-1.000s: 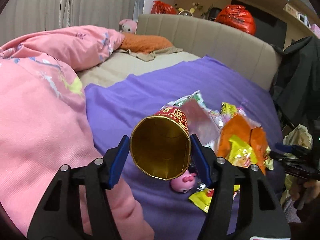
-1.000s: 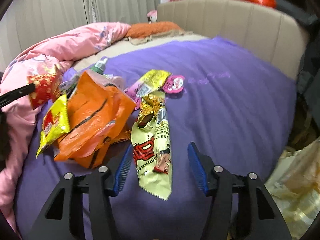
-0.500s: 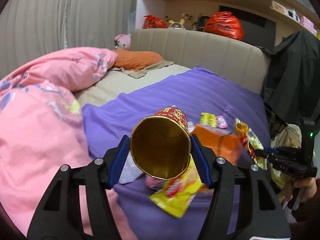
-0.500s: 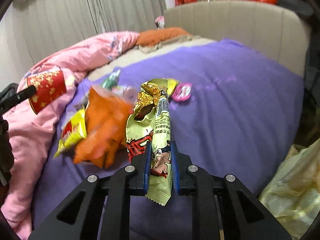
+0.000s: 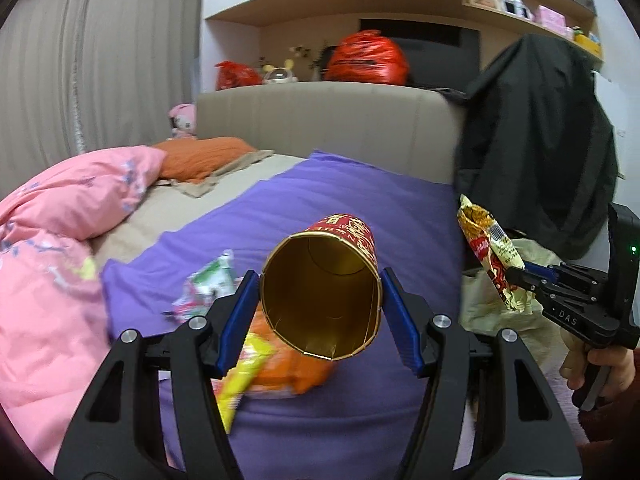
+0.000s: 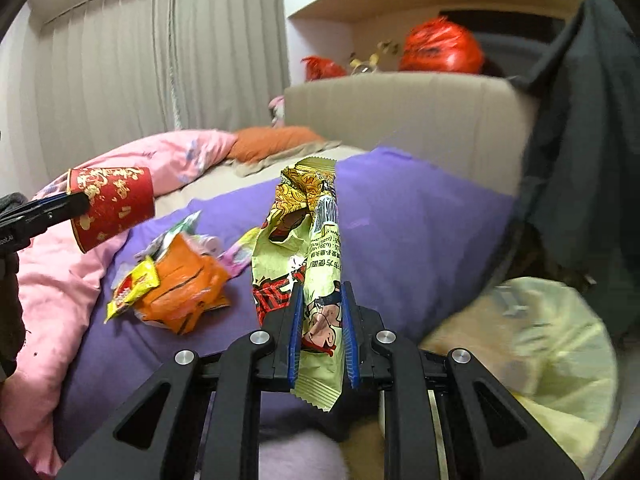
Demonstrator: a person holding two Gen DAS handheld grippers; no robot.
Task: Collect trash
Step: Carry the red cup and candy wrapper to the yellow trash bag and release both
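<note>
My left gripper (image 5: 320,304) is shut on a red paper cup (image 5: 324,292) with a gold inside, its mouth facing the camera. The same red cup (image 6: 112,206) shows at the left of the right wrist view, lifted above the bed. My right gripper (image 6: 322,316) is shut on a pale green noodle wrapper (image 6: 308,248), held upright off the bed; the wrapper (image 5: 490,256) also appears at the right of the left wrist view. An orange snack bag (image 6: 188,284), a yellow packet (image 6: 132,284) and several small wrappers (image 5: 208,284) lie on the purple blanket (image 6: 420,220).
A yellowish trash bag (image 6: 540,340) gapes at the bed's right side. A pink duvet (image 5: 52,264) covers the left of the bed. A dark jacket (image 5: 536,152) hangs at the right. The beige headboard (image 5: 328,120) carries red bags (image 5: 366,58).
My right gripper closed on the noodle wrapper and lifted it off the bed toward the right. My left gripper rose with the cup; the trash pile now lies lower in both views.
</note>
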